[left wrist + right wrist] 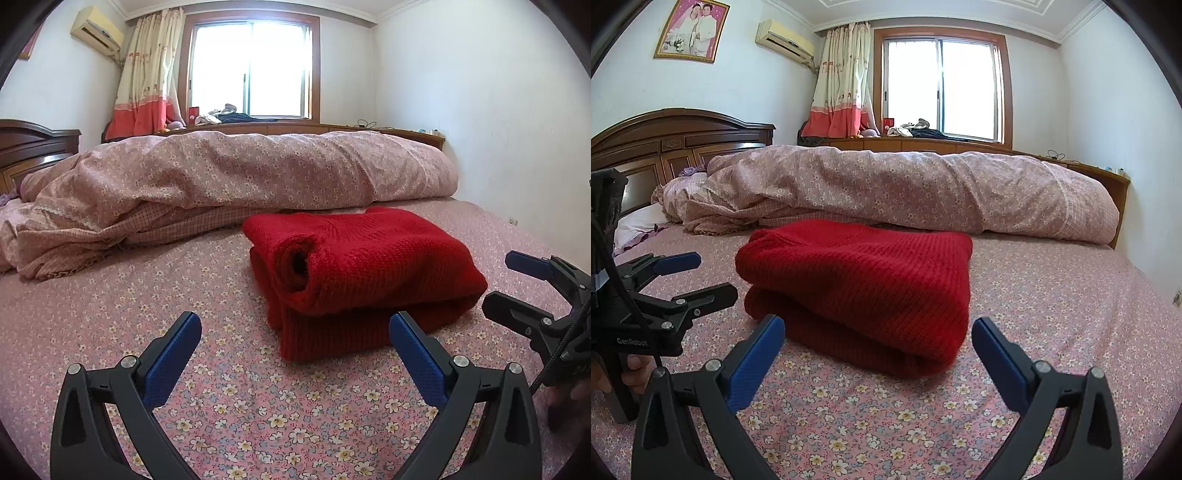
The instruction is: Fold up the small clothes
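Left tongs [295, 358] gape empty just short of the folded red sweater [362, 273] lying on the bed [229, 406].

Right tongs [878, 360] gape empty too; the knit looks soft, bulky, floppy, best gripped at its thick folded edge.

You have one folded red sweater [365, 266] on the bed, one rolled quilt [258, 166] behind it — and two grippers.
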A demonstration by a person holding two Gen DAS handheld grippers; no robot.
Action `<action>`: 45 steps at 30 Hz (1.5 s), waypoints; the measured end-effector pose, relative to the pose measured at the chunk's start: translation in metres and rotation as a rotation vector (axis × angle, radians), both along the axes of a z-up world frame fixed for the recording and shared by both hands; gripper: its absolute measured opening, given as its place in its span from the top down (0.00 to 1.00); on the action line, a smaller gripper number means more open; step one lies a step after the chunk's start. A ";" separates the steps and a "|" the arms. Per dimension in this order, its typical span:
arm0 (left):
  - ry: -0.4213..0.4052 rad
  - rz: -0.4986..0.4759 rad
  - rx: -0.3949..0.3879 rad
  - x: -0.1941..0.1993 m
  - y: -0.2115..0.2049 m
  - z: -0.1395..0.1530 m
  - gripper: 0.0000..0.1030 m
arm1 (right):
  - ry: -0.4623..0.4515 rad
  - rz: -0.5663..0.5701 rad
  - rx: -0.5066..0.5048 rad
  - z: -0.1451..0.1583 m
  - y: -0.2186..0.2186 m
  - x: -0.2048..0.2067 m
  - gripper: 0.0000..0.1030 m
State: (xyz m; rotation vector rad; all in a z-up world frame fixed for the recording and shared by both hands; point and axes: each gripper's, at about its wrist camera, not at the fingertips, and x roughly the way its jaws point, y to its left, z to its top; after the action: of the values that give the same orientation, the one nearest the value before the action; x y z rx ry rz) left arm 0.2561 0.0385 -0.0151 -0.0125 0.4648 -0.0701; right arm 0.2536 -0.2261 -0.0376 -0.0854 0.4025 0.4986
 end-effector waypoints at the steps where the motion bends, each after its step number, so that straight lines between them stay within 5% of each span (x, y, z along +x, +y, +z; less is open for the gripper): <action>1: 0.000 0.000 0.000 0.000 0.000 0.000 0.04 | 0.002 0.000 0.000 0.000 0.000 0.000 0.00; 45: 0.003 -0.001 0.003 0.001 0.001 -0.001 0.04 | 0.010 0.007 -0.002 -0.005 0.002 0.002 0.00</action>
State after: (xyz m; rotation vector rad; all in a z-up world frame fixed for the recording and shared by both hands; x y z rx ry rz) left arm 0.2570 0.0393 -0.0158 -0.0095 0.4679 -0.0708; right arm 0.2555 -0.2245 -0.0422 -0.0866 0.4122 0.5055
